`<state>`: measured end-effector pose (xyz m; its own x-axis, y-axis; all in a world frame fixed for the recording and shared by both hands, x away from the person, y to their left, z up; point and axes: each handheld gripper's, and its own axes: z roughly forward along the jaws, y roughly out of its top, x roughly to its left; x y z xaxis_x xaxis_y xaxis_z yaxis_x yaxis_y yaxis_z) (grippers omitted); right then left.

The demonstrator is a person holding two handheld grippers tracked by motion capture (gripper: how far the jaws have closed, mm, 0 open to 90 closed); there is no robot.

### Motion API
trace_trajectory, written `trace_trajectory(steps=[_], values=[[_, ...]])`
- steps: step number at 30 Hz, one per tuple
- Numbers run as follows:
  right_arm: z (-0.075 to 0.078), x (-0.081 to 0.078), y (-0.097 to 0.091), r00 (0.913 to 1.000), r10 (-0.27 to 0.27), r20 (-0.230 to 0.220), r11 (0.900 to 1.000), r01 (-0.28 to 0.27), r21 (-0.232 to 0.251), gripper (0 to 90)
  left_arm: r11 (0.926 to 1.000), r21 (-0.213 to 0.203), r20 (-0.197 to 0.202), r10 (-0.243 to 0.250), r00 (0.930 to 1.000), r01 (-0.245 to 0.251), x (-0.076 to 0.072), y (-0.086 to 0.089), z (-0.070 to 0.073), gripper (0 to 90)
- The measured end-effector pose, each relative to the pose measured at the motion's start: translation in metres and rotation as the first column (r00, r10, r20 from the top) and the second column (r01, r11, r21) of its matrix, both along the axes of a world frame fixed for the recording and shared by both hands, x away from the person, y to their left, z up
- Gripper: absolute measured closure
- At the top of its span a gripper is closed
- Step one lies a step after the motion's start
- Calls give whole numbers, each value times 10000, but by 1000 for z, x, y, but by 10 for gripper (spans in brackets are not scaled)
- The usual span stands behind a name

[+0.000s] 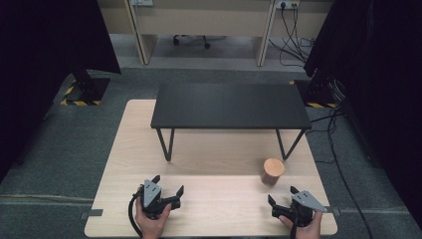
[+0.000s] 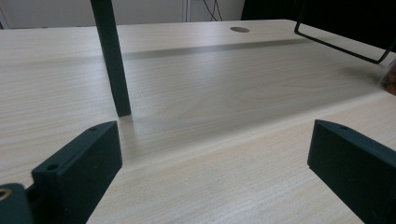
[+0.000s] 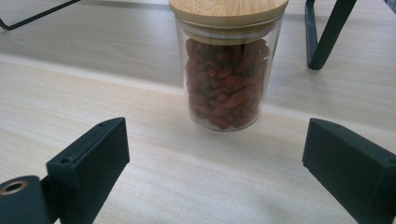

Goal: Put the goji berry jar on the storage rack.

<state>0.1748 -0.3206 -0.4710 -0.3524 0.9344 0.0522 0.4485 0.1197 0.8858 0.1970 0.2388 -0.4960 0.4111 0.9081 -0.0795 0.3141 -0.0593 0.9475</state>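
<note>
Right gripper (image 1: 283, 195) sits low right in the high view, jaws spread wide, nothing between them. Left gripper (image 1: 168, 187) sits low left, jaws likewise spread and empty, well apart from the work.

The jar (image 1: 272, 171) stands upright on the wooden table (image 1: 209, 209), right of centre in the high view, just up and left of the right gripper and near the right leg of the black bench (image 1: 229, 105). In the right gripper view the jar (image 3: 228, 65) stands top centre, beyond the jaw tips and not yet between them.

Step in hand, as I judge it: the reach for the jar with the right gripper.
- The jar lines up roughly midway between the two jaws; hold that line on the way in.
- Go in level, low over the table, until the glass wall lies fully between the pads.
- Grip the glass body below the lid (image 3: 229, 9), not the lid itself, which may only rest on top.
- Close gently and evenly; round glass can slip or skid if one pad lands first.
- Mind the bench leg (image 3: 327, 35) behind the jar, upper right of that view; a push too far could knock the jar against it.

Container: clear glass, round, with a pale wooden lid on. Inside, small red dried berries (image 3: 224, 88), filled nearly to the lid.
</note>
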Motion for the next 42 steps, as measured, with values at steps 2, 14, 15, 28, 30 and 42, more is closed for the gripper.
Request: trace_trajectory(steps=[2, 14, 15, 28, 30, 42], values=[[0, -2, 0, 10000, 24, -14, 10000, -24, 8, 68, 10000, -2, 0, 5, 10000, -5, 0, 0, 0, 23], [8, -20, 10, 9958, 17, 917, 9999, -30, 144, 78, 10000, -44, -1, 1, 10000, -1, 0, 0, 0, 22], [10, -20, 10, 9950, -22, 1002, 9998, 1, 210, 75, 10000, 7, 10, -1, 10000, 1, 0, 0, 0, 23], [11, -5, 9, 9957, -278, 885, 9996, 269, 116, 67, 10000, -19, 21, 11, 10000, -11, 0, 0, 0, 22], [11, -3, 10, 9961, -273, 840, 9996, 267, 89, 67, 10000, -16, 25, 11, 10000, -11, 0, 0, 0, 22], [7, 25, 22, 9988, -352, 348, 9992, 359, -200, 66, 10000, -63, 35, 26, 10000, -26, -1, 0, -1, 23]])
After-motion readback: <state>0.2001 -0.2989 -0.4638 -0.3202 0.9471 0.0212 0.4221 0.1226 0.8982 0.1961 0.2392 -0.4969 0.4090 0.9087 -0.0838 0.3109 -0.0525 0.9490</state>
